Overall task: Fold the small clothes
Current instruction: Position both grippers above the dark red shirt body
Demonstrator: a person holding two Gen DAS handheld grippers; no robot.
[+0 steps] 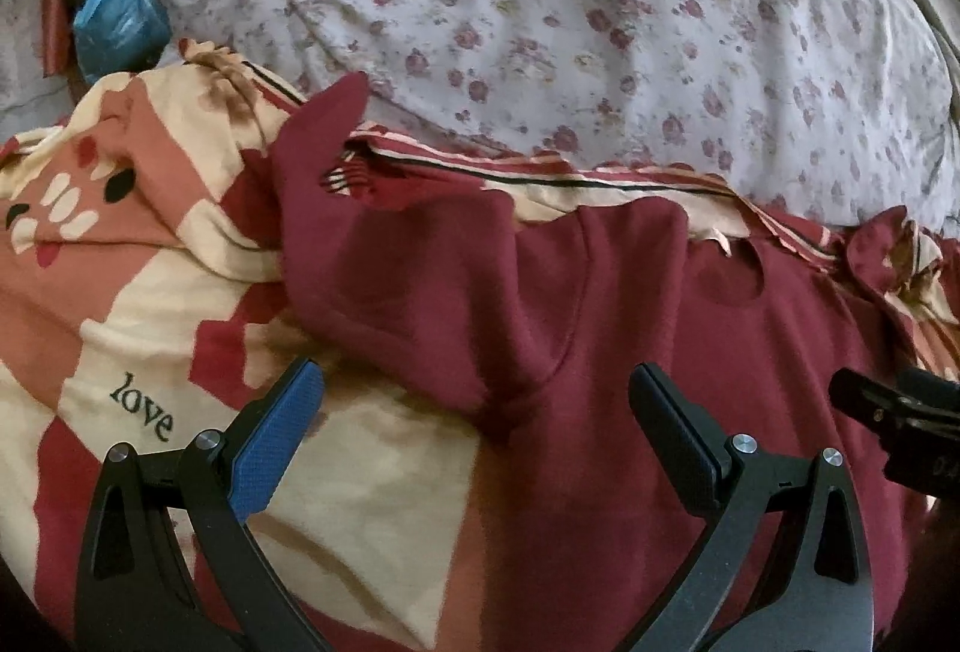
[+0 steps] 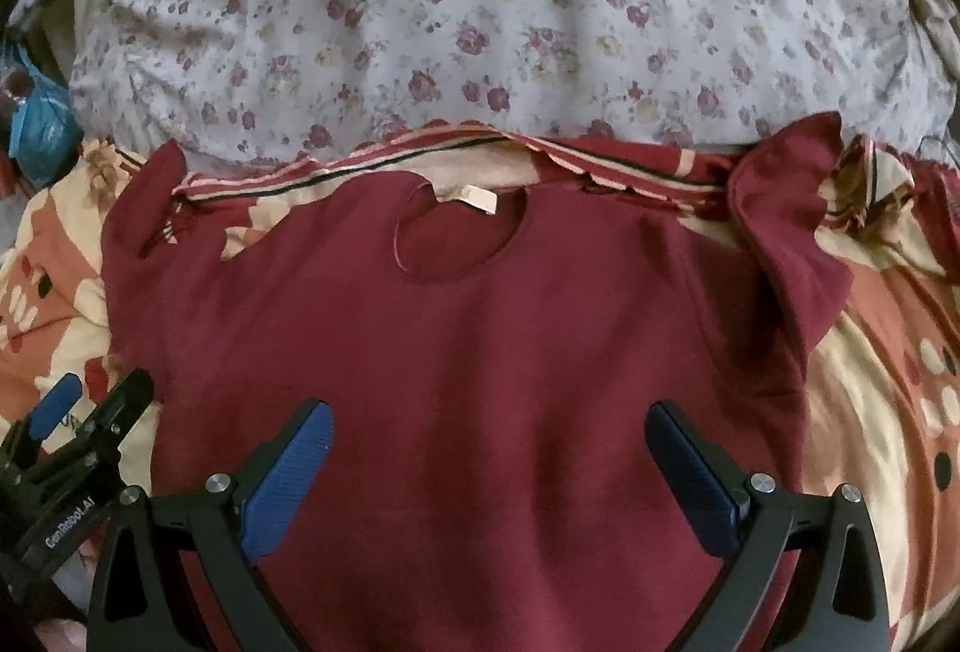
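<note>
Left wrist: left gripper (image 1: 477, 382) jaws spread wide, nothing between pads. Maroon T-shirt (image 1: 600, 304) lies on patterned bedspread (image 1: 120, 292) ahead and to right of gripper; near sleeve rumpled, bunched just ahead of jaws.

Right wrist: right gripper (image 2: 489, 424) spread wide, empty, directly over shirt body. Shirt mostly flat, round neckline (image 2: 456, 250) with pale label straight ahead, sleeves out both sides. Floral quilt (image 2: 480, 21) beyond collar.

maroon shirt (image 2: 480, 352): matt knit cloth | patterned bedspread (image 1: 108, 292): smooth printed cloth | floral pillow (image 2: 480, 21): soft matt cotton | left gripper (image 1: 477, 403): matt black plastic, textured blue pads, shiny metal screws
</note>
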